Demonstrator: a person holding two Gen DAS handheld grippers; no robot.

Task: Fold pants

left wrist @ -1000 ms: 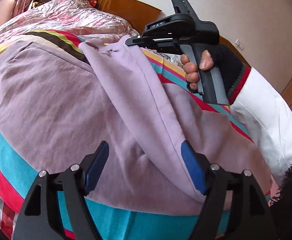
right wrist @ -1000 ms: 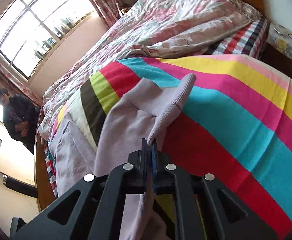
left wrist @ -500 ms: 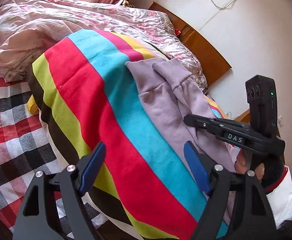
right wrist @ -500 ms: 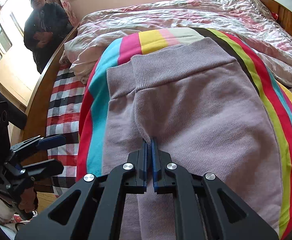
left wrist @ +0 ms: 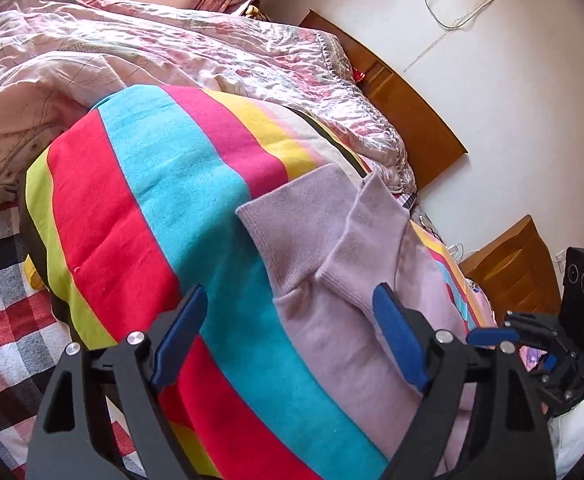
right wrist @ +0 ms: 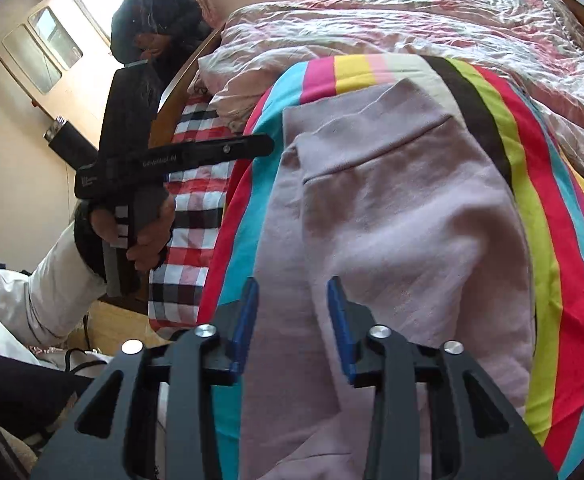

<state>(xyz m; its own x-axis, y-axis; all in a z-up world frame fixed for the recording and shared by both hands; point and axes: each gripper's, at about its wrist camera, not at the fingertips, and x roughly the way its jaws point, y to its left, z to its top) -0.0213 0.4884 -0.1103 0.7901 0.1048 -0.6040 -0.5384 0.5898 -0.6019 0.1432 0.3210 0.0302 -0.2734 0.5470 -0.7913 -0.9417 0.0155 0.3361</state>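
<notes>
The lilac pants (right wrist: 391, 216) lie folded over on the striped blanket (right wrist: 547, 184), waistband toward the far end. In the left wrist view the pants (left wrist: 331, 264) lie at the right, cuffs pointing away. My left gripper (left wrist: 288, 336) is open and empty, above the blanket at the pants' left edge. My right gripper (right wrist: 292, 312) is open, its jaws apart just above the pants' near part. The left gripper also shows in the right wrist view (right wrist: 252, 146), held in a gloved hand left of the pants.
A pink floral quilt (left wrist: 140, 52) is bunched at the far side of the bed. A red checked sheet (left wrist: 0, 300) shows at the bed's left edge. A wooden headboard (left wrist: 403, 108) and nightstand (left wrist: 515, 272) stand by the wall. A person (right wrist: 152, 12) stands near the window.
My right gripper has opened and let go of the pants, which now lie on the blanket. My left gripper has swung closer to the pants' left edge.
</notes>
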